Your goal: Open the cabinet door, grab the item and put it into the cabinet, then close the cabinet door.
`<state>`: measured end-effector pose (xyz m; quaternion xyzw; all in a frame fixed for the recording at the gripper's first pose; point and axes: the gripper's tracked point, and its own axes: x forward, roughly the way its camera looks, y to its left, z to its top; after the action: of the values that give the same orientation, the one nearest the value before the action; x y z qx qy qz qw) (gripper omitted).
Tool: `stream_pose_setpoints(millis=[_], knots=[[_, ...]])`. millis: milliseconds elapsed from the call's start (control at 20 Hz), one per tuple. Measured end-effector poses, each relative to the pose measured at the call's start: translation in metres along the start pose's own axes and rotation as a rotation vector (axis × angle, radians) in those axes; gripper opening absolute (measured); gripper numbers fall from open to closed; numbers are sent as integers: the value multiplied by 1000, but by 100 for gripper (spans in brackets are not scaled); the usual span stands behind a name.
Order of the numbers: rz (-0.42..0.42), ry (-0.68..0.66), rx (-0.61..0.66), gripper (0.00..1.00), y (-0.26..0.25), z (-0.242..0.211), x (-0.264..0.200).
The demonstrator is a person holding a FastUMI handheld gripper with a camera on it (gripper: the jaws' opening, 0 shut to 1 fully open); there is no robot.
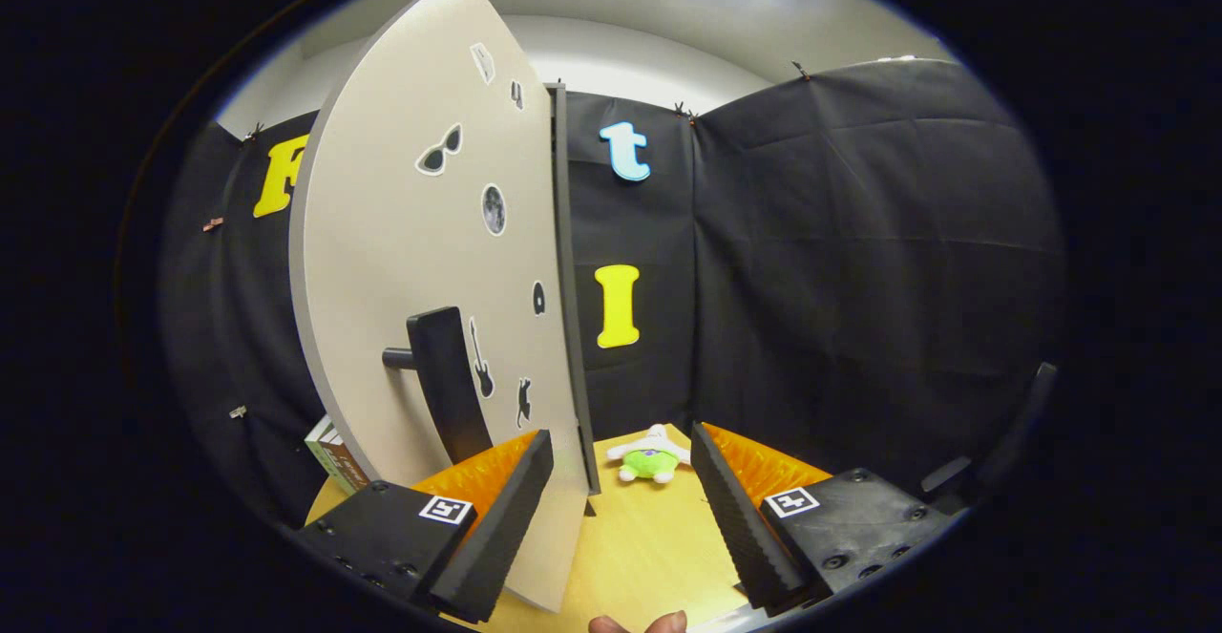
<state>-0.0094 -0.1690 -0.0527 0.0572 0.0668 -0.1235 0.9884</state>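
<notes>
The cabinet door is a pale panel with small stickers, swung out and standing edge-on toward me. Its dark bar handle sticks out just above my left finger. My gripper is open, fingers wide apart, with nothing between them; the left finger sits against the door's lower front face. A small green and white plush toy lies on the wooden table, just ahead of the fingers and between them. The cabinet's dark frame edge rises behind the door.
A small box stands on the table left of the door, partly hidden by it. Black cloth walls close the booth behind and to the right. A person's fingertips show at the near table edge.
</notes>
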Motion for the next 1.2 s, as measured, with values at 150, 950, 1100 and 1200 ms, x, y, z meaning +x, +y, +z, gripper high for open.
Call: stream_pose_setpoints(millis=[150, 950, 1100, 1200], knots=[[81, 15, -7, 96, 41, -4, 4], [326, 22, -51, 95, 155, -19, -5], [327, 6, -58, 96, 157, -16, -4], [327, -2, -61, 95, 158, -15, -5]])
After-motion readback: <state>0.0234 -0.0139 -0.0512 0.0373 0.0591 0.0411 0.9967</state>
